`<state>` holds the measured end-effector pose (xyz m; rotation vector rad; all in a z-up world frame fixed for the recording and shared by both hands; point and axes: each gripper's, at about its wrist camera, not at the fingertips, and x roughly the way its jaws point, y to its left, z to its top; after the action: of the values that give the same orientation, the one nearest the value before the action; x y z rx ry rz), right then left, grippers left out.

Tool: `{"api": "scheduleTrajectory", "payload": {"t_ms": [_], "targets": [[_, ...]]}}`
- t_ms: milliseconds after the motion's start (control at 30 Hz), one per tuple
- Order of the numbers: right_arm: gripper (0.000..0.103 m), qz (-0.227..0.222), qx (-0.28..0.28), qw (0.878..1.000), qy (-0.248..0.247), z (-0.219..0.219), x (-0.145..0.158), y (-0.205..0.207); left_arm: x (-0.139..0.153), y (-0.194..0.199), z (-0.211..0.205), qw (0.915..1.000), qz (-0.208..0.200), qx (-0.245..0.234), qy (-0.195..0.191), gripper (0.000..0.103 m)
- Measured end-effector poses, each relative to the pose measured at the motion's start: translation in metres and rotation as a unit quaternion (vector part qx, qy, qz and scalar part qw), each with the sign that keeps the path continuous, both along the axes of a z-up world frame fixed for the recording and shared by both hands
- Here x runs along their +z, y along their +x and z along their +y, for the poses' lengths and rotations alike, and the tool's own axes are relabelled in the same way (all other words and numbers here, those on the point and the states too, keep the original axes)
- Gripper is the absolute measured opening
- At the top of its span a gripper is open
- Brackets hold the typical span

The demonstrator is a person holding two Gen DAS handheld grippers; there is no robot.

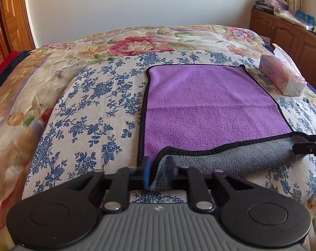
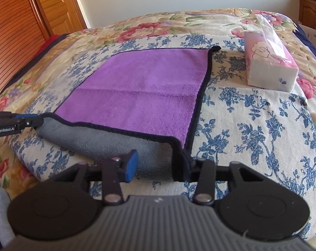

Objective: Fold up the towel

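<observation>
On the bed, over a blue-flowered cloth (image 1: 95,115) that covers part of a floral quilt (image 1: 137,39): purple towel (image 1: 210,100) with a black hem, spread mostly flat, far edge straight, faint crease across the middle. Near edge turned up and rolled back toward the far side, grey underside showing in a long band along the front. At the near left corner, left gripper (image 1: 158,173) pressed close on the towel, blue pad on one side, hem and grey pile pinched in the narrow gap; seen from the right wrist camera too, black tip clamped on that same corner, which is raised a little off the cloth. At the near right corner, right gripper (image 2: 160,164) with fingers spread wide, blue-padded finger against the grey roll, other finger mostly hidden behind the hanging black hem, roll filling the space between without being squeezed. Just beside the towel's far right corner, apart from it, a pink and white tissue box (image 1: 283,77) lying on the cloth, one tissue sticking out. Beyond the bed, a white wall, a wooden door (image 2: 22,21) to the left, a cluttered wooden cabinet (image 1: 283,31) to the right.
</observation>
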<state>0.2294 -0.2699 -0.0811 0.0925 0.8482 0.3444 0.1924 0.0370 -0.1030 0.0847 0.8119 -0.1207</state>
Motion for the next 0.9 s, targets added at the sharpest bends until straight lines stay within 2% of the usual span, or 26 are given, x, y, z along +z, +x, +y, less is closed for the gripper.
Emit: {"api": "scheduleTrajectory", "payload": {"t_ms": [67,267,300,900], "targets": [[0.031,0.001,-0.007,1.0,-0.006,-0.001,0.0,0.0,0.0,0.0,0.001,1.0,-0.002,0.001,-0.003,0.01],[0.018,-0.003,-0.012,1.0,-0.008,-0.003,0.002,-0.001,-0.001,0.0,0.002,0.9999,-0.001,0.0,-0.011,0.007],[0.01,-0.005,-0.011,1.0,-0.008,-0.003,0.002,-0.001,-0.001,0.0,0.002,0.9999,-0.001,0.0,-0.013,0.007],[0.007,-0.047,-0.008,0.999,-0.016,0.0,0.014,-0.004,0.008,0.0,0.003,0.9993,-0.023,-0.002,-0.029,0.005]]}}
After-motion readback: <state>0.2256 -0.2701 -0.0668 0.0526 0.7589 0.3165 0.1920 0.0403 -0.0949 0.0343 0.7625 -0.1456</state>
